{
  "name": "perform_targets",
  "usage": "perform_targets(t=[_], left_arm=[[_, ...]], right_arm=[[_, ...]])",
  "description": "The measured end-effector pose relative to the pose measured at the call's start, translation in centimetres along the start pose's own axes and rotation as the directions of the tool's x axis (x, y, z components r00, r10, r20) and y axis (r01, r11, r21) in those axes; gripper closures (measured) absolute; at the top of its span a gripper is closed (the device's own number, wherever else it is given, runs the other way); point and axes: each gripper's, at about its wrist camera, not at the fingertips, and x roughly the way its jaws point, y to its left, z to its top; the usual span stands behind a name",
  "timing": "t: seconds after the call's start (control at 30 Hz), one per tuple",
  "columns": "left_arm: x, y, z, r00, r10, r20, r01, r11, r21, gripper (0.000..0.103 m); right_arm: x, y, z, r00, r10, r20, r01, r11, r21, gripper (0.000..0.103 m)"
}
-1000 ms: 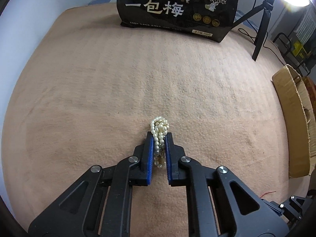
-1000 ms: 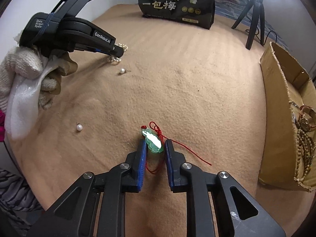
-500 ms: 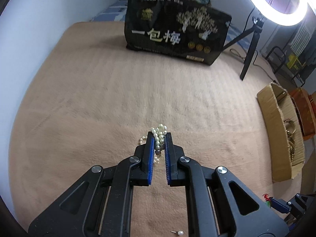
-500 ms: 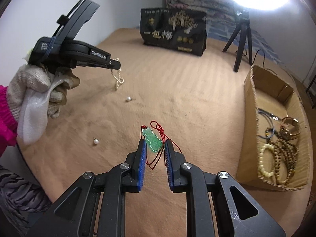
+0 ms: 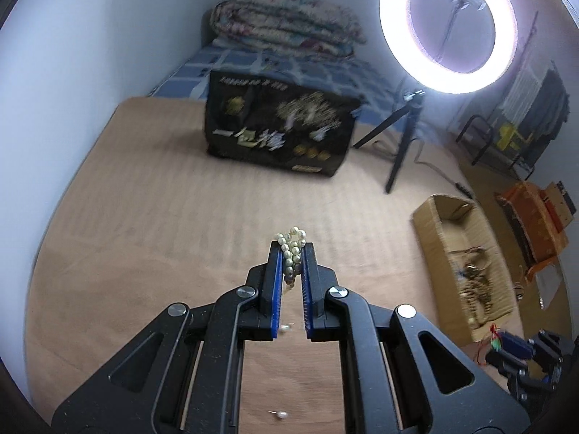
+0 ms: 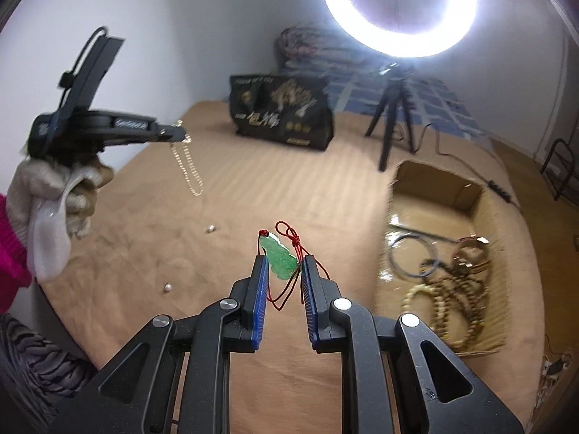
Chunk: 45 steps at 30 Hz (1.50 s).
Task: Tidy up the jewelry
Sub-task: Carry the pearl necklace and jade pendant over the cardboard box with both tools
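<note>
Tan bedding is stretching across the bed [image 6: 325, 195] under us, with a black printed bag [image 5: 278, 130] standing at its far end, a glowing ring light [image 5: 448, 29] on a tripod beside that, and a folded quilt [image 5: 286, 29] against the wall. We are holding both tools up off the bed, probably so the dangling pieces are hanging free instead of dragging on the fabric on the way to the cardboard box [image 6: 486, 217], which is sitting open on the right side of the bed with bead strings and bangles already lying in it. Our left gripper [image 5: 292, 253] is pinching a pearl necklace [image 5: 294, 244], its fingers nearly together on a bunched loop of cream beads; in the right view the rest of the strand is hanging down in a long thin loop. Our right gripper [image 6: 284, 266] is clamping a green pendant [image 6: 279, 258], fingers slightly apart on its flat sides, the carved glossy piece poking up past the tips while its red cord [image 6: 289, 238] is knotted above and trailing below. Two loose pearls [image 6: 210, 229] are lying on the bedding, well apart, and, we judge, are waiting to be collected.
</note>
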Motion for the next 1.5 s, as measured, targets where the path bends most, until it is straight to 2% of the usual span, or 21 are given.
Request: perform_targets(t=[0.2, 0.43, 0.9, 1.23, 1.5], left_arm=[[-1.6, -4.7, 0.2, 0.997, -0.065, 0.037, 0.062, 0.995, 0.077, 0.096], [-1.4, -10.7, 0.5, 0.988, -0.149, 0.037, 0.142, 0.979, 0.149, 0.096], [2.3, -20.0, 2.4, 0.960, -0.281, 0.012, 0.273, 0.940, 0.207, 0.096], [8.0, -23.2, 2.6, 0.961, -0.272, -0.042, 0.275, 0.939, 0.208, 0.096], [10.6, -24.3, 1.8, 0.966, -0.248, -0.075, 0.258, 0.941, 0.219, 0.096]], right_arm=[[-2.6, -3.1, 0.5, 0.998, -0.036, 0.050, 0.033, 0.997, 0.064, 0.086], [-4.8, -6.7, 0.5, 0.994, -0.077, 0.083, 0.067, 0.990, 0.126, 0.086], [-5.8, -12.8, -0.3, 0.991, -0.128, 0.047, 0.116, 0.971, 0.207, 0.086], [-3.9, -15.6, -1.5, 0.993, -0.117, -0.014, 0.117, 0.958, 0.262, 0.086], [-2.6, -16.5, -1.9, 0.989, -0.143, -0.048, 0.150, 0.953, 0.262, 0.086]])
